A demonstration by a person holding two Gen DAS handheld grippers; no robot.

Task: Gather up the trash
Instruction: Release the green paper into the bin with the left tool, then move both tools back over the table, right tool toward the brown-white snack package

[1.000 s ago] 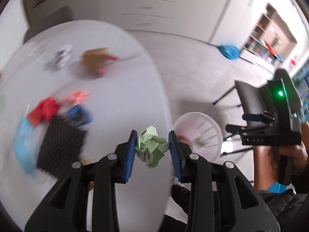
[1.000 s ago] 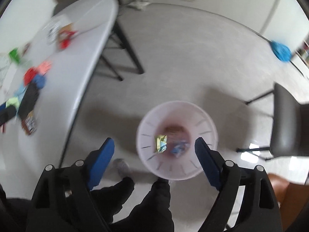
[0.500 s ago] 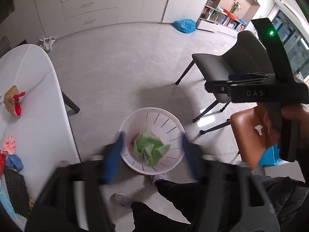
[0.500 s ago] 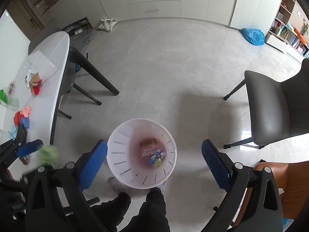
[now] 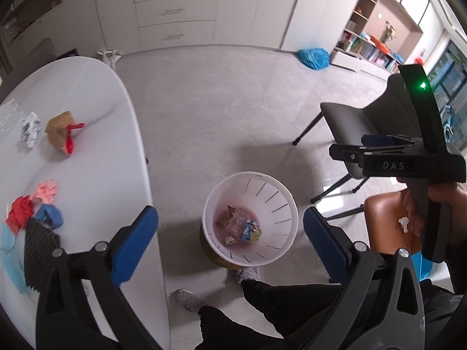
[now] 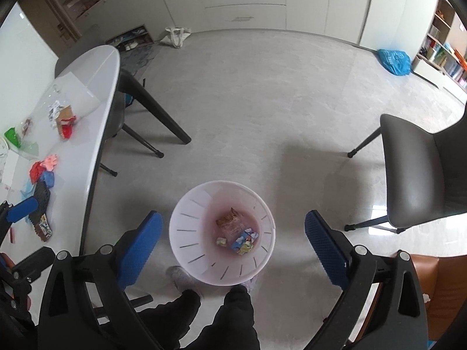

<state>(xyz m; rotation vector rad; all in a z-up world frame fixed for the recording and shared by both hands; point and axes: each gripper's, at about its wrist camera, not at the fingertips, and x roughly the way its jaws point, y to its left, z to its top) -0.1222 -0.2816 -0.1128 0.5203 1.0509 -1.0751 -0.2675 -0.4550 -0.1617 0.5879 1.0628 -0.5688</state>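
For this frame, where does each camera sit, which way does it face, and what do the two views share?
Left wrist: on the left hand-held gripper, open, looking down at the white bin beside the table; legs, shoes and the right hand show.
Right wrist: on the right hand-held gripper, open, directly above the bin; legs show.
Shared: bin, table, grey chair.

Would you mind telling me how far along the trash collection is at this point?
Partly done. A few crumpled scraps already lie in the white bin on the floor. Nothing is in hand: the left gripper and right gripper are both open and empty above the bin. Left on the table: a brown wrapper, red and pink scraps, a black mesh piece and others.
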